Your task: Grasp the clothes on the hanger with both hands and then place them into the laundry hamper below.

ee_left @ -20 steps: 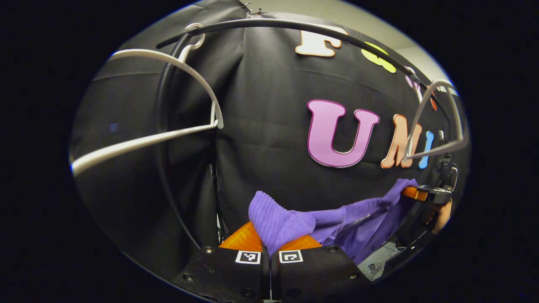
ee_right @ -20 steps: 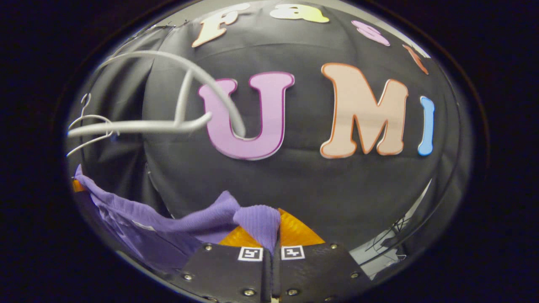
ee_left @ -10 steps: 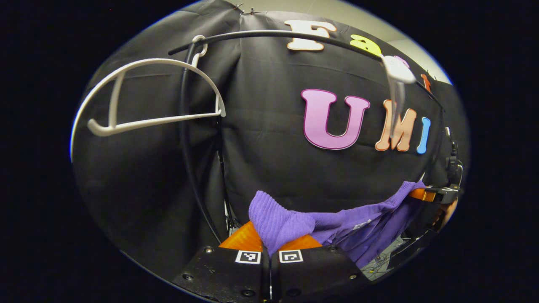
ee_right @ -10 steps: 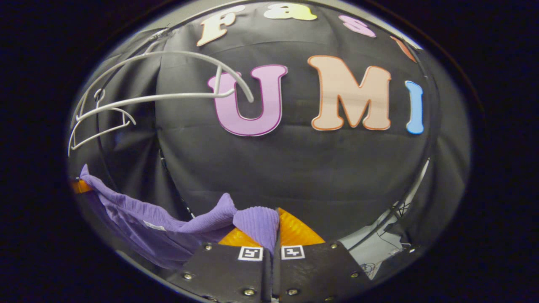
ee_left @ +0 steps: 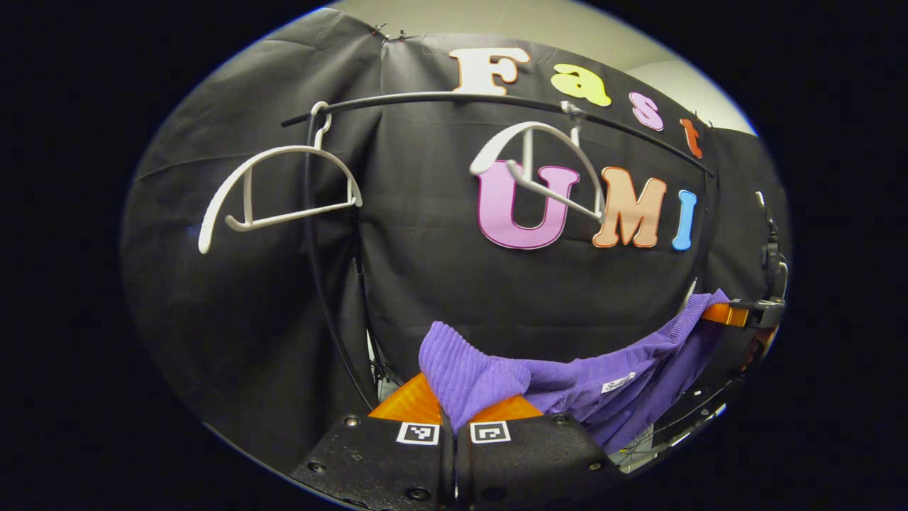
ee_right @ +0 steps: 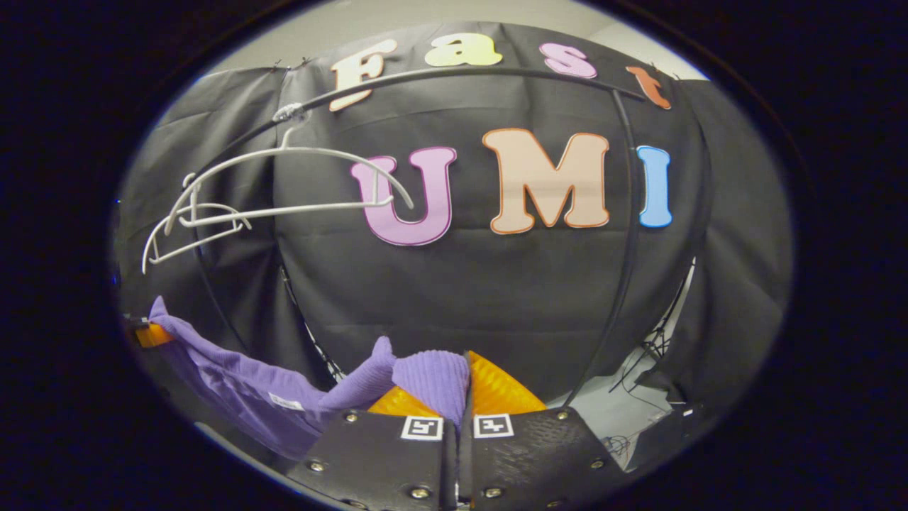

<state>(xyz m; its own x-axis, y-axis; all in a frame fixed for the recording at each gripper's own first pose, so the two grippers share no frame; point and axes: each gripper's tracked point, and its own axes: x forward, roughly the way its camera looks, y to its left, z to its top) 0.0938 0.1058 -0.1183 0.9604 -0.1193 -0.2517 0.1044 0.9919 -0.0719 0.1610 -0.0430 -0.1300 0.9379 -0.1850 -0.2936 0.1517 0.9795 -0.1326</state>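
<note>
The purple garment (ee_left: 567,380) was off the hangers and hung slack between the two grippers, below the black rail (ee_left: 440,99). It was a ribbed knit, soft and folded at each pinched end, with a small white tag sewn near its middle.

In the left gripper view, the left gripper (ee_left: 454,415) had its fingers pressed together on one bunched corner of the garment, well below the rail. The cloth ran from there toward the right gripper (ee_left: 738,316), seen small and far off under the rail's far end, where the other corner met it. This view also showed two white hangers on the rail: one (ee_left: 277,191) near the rail's bend, one (ee_left: 539,170) farther along it and tilted. Both were smooth plastic with a curved top and a straight bar.

In the right gripper view, the right gripper (ee_right: 464,411) likewise pinched a folded ribbed corner between closed fingers. Here the rail's upright post (ee_right: 624,234) came down from the rail, a thin dark tube, and a pale floor with loose cables (ee_right: 642,362) lay at the post's foot. The two hangers overlapped under the rail's near end, and the left gripper (ee_right: 145,333) held the garment's far corner below them.
</note>
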